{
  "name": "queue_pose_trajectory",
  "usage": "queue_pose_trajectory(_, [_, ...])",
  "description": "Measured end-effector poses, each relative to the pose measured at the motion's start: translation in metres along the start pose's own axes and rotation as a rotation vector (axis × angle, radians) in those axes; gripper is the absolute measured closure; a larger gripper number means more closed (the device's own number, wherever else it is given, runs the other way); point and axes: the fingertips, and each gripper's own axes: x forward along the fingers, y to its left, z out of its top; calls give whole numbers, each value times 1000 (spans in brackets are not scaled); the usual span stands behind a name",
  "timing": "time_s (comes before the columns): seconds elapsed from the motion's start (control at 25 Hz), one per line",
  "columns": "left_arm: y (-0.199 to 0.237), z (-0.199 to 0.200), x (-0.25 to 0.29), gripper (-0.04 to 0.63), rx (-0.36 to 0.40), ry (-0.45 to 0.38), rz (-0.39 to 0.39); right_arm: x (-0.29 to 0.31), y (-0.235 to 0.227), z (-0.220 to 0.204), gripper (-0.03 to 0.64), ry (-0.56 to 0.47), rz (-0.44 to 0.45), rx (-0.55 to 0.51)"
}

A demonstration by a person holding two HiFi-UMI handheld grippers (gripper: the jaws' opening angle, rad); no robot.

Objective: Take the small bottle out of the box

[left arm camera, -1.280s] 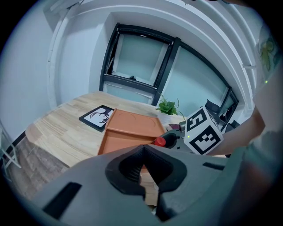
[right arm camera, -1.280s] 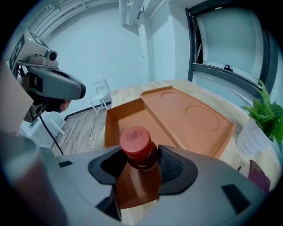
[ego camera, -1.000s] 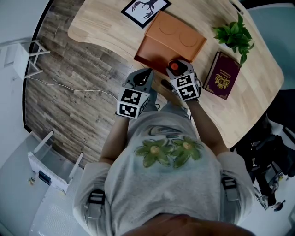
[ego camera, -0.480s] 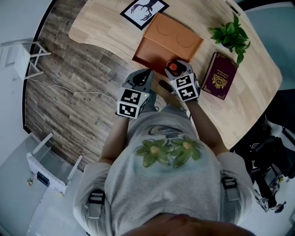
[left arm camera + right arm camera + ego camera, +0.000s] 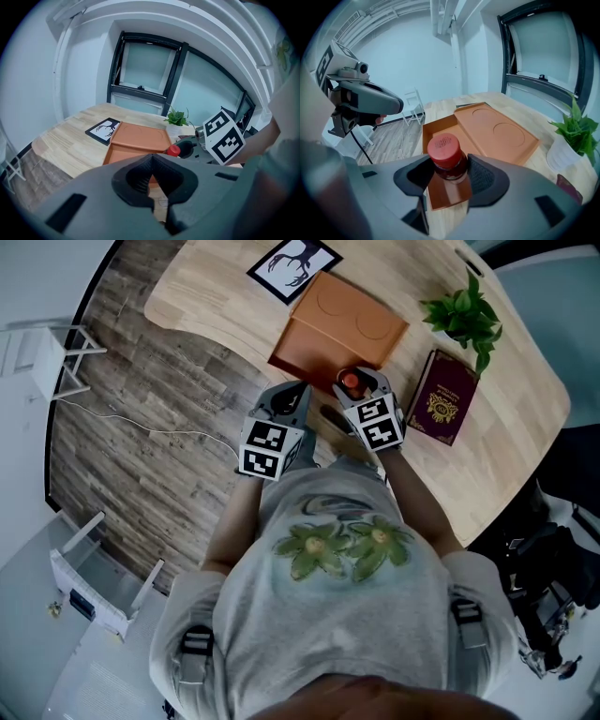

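A small dark bottle with a red cap (image 5: 446, 154) sits between the jaws of my right gripper (image 5: 449, 174), which is shut on it. In the head view the bottle's cap (image 5: 351, 382) hangs at the near end of the open orange box (image 5: 305, 343), whose lid (image 5: 352, 315) lies flat just beyond. In the right gripper view the box tray (image 5: 436, 136) lies right under the bottle. My left gripper (image 5: 152, 180) is shut with nothing in it, held over the table edge left of the box. The left gripper view also shows the bottle (image 5: 173, 150) and the box (image 5: 133, 143).
A framed deer picture (image 5: 292, 266) lies beyond the box. To the right are a potted plant (image 5: 464, 310) and a maroon book (image 5: 441, 409). The wooden table (image 5: 206, 296) ends in a curved edge on the left, with wood floor and a white cable (image 5: 141, 423) below it.
Almost nothing has moved. The head view has shifted slightly, and my right gripper still holds the bottle at the near end of the box. The left gripper stays put.
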Motion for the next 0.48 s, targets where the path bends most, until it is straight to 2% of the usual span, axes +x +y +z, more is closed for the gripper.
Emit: queue_pose_trajectory(0.48, [-15,3,-11,588,17,-20,20,-24,2,14,400,-63,10,-29])
